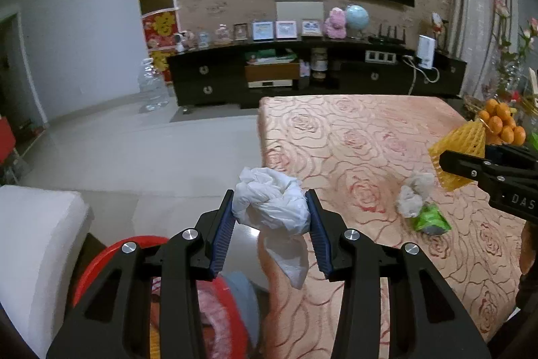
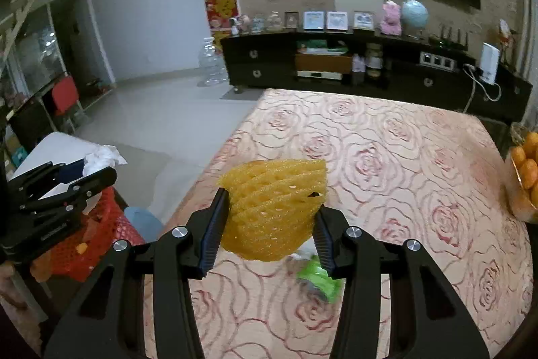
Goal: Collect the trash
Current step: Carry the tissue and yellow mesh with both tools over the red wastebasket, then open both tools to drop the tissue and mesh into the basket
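Clamped between the pads of my left gripper was a crumpled white tissue, its loose tail hanging below the jaws; I held it out past the table edge because the red basket sat just beneath, on the floor side, ready to take it. My right gripper was likewise closed on a piece of trash, a yellow foam fruit net, squeezed at its sides so the light mesh would not slip, and carried above the rose-patterned tablecloth. Under it, on the cloth, lay what I judged was yet to be gathered: a green wrapper touching a greyish wad of paper. Off to the right edge stood a bowl of oranges, not rubbish, so left alone. Beyond the table ran the dark cabinet along the wall.
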Available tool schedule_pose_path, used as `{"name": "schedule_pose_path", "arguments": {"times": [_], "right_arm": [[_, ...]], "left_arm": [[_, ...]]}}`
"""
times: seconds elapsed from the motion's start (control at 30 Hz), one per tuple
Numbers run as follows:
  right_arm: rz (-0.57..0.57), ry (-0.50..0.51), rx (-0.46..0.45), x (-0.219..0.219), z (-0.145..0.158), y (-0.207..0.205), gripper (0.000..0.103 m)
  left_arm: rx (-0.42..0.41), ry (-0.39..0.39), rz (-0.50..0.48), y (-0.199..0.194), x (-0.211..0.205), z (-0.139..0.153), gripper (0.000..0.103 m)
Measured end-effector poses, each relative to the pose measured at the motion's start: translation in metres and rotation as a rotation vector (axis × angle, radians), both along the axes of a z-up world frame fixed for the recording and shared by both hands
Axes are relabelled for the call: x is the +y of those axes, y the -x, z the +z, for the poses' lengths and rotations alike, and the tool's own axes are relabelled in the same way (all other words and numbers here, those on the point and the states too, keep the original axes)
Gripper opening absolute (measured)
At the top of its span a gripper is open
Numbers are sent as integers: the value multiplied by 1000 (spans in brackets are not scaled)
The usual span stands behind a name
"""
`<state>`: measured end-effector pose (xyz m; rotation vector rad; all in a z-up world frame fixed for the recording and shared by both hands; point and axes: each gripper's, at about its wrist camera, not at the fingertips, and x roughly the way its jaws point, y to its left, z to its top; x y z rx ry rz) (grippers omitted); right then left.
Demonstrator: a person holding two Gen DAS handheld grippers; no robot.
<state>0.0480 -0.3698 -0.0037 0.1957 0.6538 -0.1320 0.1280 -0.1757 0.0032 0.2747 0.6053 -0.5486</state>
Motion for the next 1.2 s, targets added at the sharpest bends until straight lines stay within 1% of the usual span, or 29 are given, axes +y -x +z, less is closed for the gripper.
{"name": "schedule_pose_path", "arguments": {"times": [0.27,0.4,0.53,0.67,0.8,0.93,1.2], "right_arm": [[89,13,4,40,1,-19,46],[137,-2,13,60,-2,-28,46],[185,-14,21,80,-3,-39,46],[236,-31,24,100,-4,-47,46],[293,-33,28,126,-5,-52,46],[341,-42,39,147,-8,-58,46],[403,-33,56,174,-13,-71,46]], "left_arm": [[-1,-21,87,-9,43,0,40],[5,-32,123,-12,66,-1,40],[11,-56,190,-12,90,-4,40],[27,-46,254,-8,118,-5,40],[29,-45,303,-7,137,-9,40],[31,-61,326,-12,148,-15,40],[70,-89,337,-22,160,-33,40]]}}
